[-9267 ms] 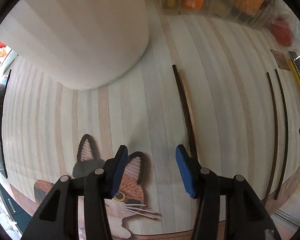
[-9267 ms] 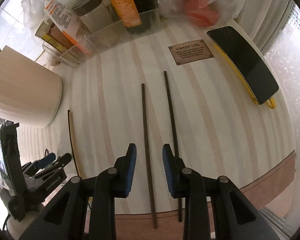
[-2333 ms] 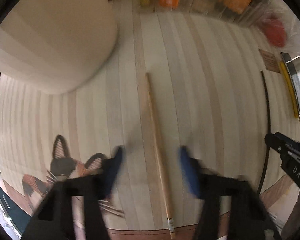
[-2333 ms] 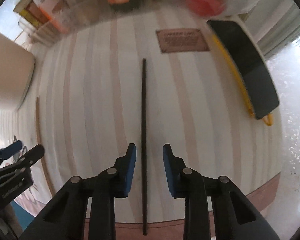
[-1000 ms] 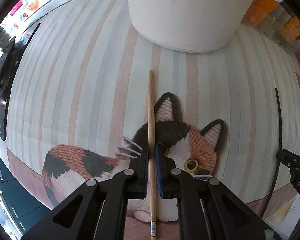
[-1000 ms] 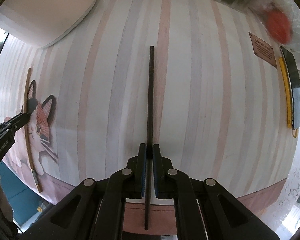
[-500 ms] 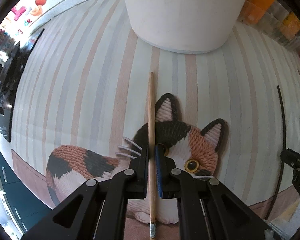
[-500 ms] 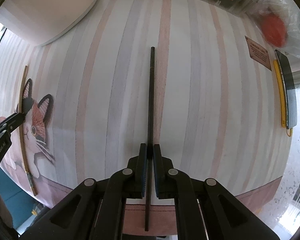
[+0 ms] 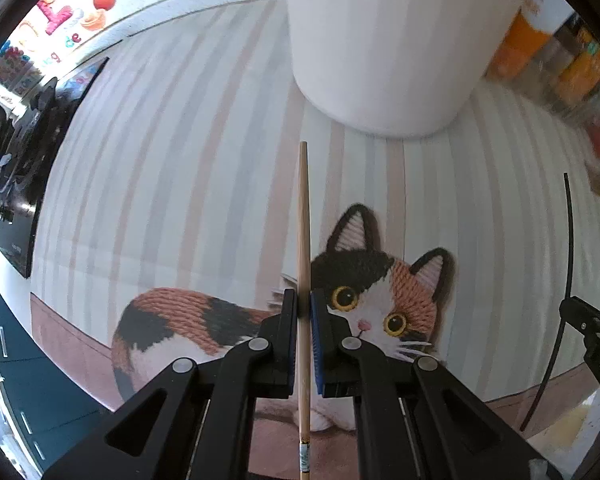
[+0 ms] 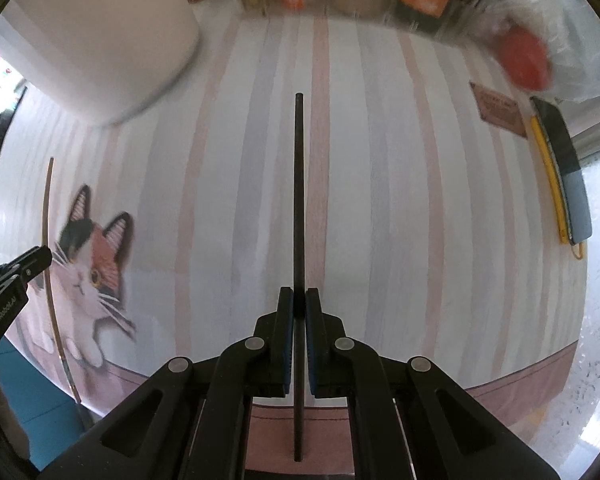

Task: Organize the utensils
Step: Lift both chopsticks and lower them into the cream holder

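Left wrist view: left gripper (image 9: 304,308) clamped on light wooden chopstick (image 9: 303,216), pads pressed to both sides, stick running straight ahead over cat picture (image 9: 380,300) on striped mat (image 9: 148,200). Compared with half a second ago: cat and mat smaller in frame, white cylindrical container (image 9: 384,44) seen from higher, stick raised off the mat. Grip unchanged. Right gripper (image 9: 592,336) visible at right edge with dark chopstick (image 9: 568,240).

Right wrist view: right gripper (image 10: 299,308) closed on dark chopstick (image 10: 299,200), same hold as before. Mat (image 10: 380,200) further below, background blurred. Phone (image 10: 568,168) at right edge, shifted.
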